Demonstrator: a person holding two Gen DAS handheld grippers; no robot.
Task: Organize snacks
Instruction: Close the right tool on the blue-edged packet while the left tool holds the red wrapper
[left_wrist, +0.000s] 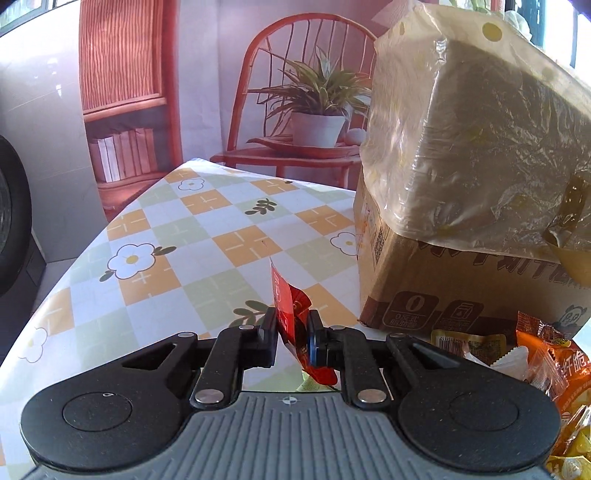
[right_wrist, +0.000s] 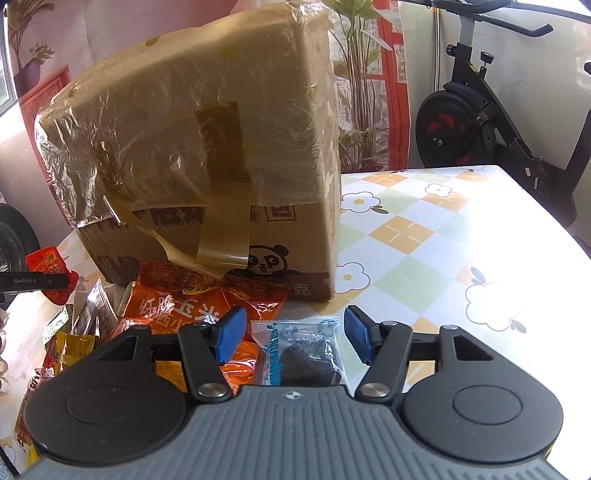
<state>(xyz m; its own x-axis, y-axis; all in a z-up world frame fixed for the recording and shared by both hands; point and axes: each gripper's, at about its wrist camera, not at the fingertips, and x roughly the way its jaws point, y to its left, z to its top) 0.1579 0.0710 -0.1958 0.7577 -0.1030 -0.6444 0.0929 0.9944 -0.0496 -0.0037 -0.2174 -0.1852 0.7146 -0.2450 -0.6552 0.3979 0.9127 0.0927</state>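
1. Left tongs (left_wrist: 292, 338) clamped on a red packet (left_wrist: 291, 317), held edge-up off the desk (left_wrist: 207, 236); packet sticks out above and below the tips.
2. Right tongs (right_wrist: 295, 334) spread wide, low over a blue packet (right_wrist: 301, 350) with a dark snack inside. Packet lies flat between the 2 pads, touching neither.
3. Orange packet (right_wrist: 192, 306) lies just left of the blue one, against the box (right_wrist: 207, 147).
4. Box is plastic-wrapped and taped, standing on the desk behind the snack pile.
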